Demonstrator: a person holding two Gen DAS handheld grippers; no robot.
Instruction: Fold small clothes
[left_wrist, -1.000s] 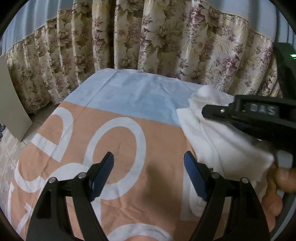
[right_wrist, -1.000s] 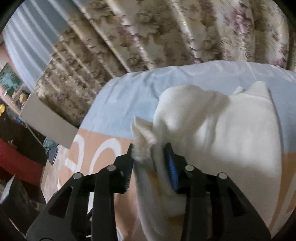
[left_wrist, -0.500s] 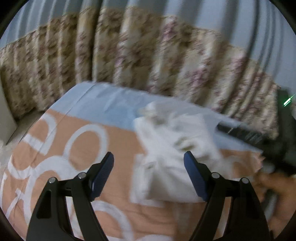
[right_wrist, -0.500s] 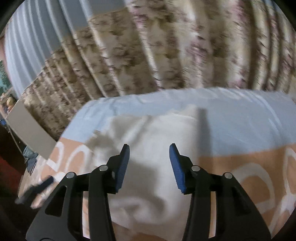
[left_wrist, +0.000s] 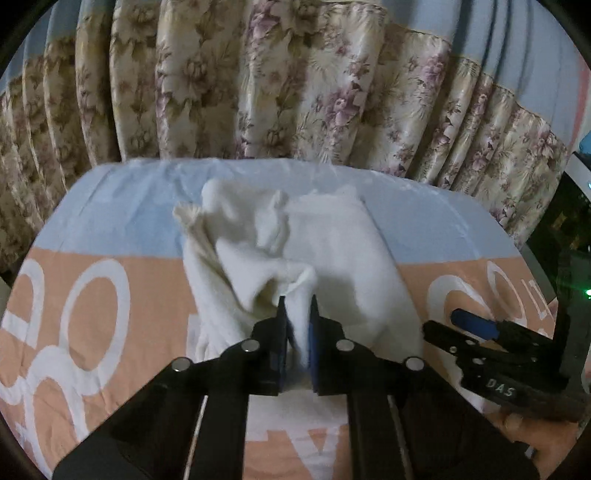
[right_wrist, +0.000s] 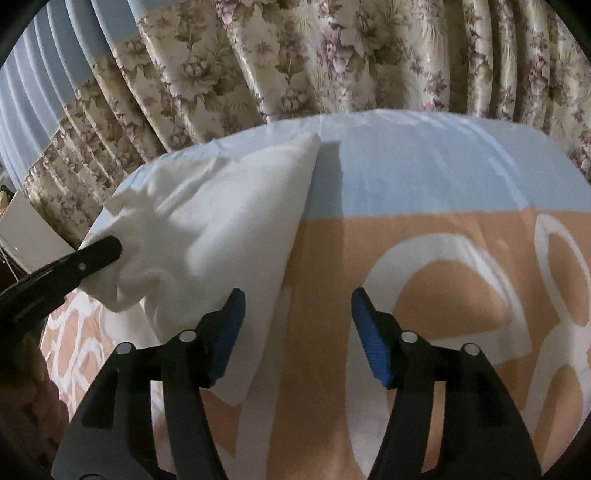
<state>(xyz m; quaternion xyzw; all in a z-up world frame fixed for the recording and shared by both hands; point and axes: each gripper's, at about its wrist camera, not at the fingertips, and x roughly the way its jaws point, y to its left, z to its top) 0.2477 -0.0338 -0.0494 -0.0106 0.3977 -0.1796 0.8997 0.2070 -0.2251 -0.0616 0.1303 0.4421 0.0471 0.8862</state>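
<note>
STEP: mid-fold | L claw (left_wrist: 298, 334) clamped on white garment (left_wrist: 332, 266) fold | R claw (right_wrist: 297, 332) opening, empty, garment at its 10 o'clock | NEXT: prob. R re-grips edge, lays flat on bed (right_wrist: 424, 177)

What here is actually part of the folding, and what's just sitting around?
Part of the job:
- white garment
- left gripper, shut on the white garment
- right gripper, jaws opening, nothing between them

Just around:
- orange and blue bedsheet underneath
- floral curtain behind
</note>
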